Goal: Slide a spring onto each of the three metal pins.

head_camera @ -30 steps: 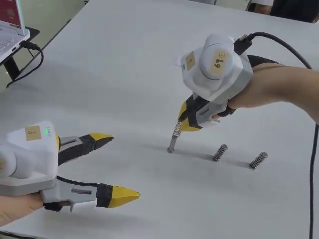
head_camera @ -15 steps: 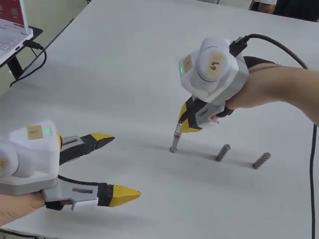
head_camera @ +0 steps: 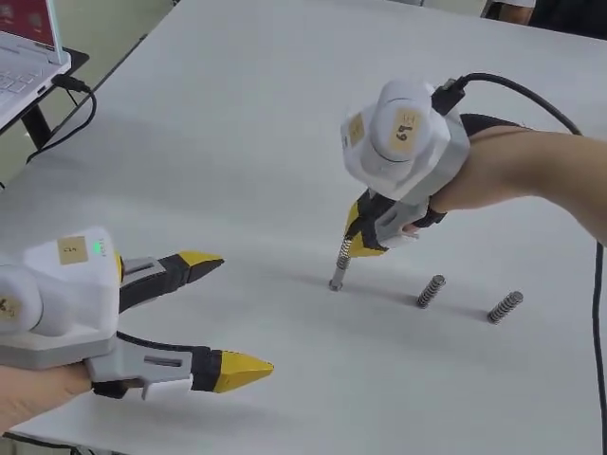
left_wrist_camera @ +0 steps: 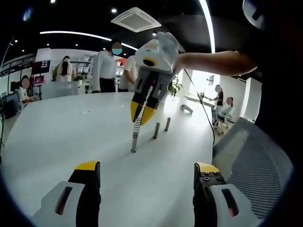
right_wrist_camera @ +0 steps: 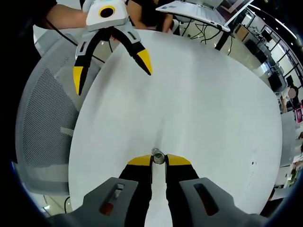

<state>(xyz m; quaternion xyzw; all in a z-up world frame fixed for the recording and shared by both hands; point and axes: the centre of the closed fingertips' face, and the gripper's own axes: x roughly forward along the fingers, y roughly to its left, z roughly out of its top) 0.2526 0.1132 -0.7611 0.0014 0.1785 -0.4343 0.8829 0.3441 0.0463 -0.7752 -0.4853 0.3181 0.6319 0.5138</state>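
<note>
Three thin metal pins stand in a row on the white table (head_camera: 218, 142). The middle pin (head_camera: 431, 291) and the right pin (head_camera: 505, 306) each carry a spring down their length. Over the left pin (head_camera: 336, 282) my right gripper (head_camera: 358, 248) points down, shut on a spring (head_camera: 343, 252) that sits around the pin's upper part. The right gripper view shows this spring (right_wrist_camera: 157, 155) end-on between my shut yellow tips (right_wrist_camera: 158, 160). My left gripper (head_camera: 242, 313) hovers open at the lower left, apart from the pins, holding nothing. The left gripper view looks at the spring (left_wrist_camera: 137, 125) and the right gripper (left_wrist_camera: 144, 113).
A laptop (head_camera: 19, 57) with a black cable (head_camera: 71, 104) sits off the table's far left corner. The table's near edge runs just under my left gripper. A grey mesh chair (left_wrist_camera: 251, 161) stands beside the table, and several people stand far behind it.
The head camera has shifted a little. My right gripper has rolled slightly above the left pin, still shut on the spring. The left gripper has stayed open in place.
</note>
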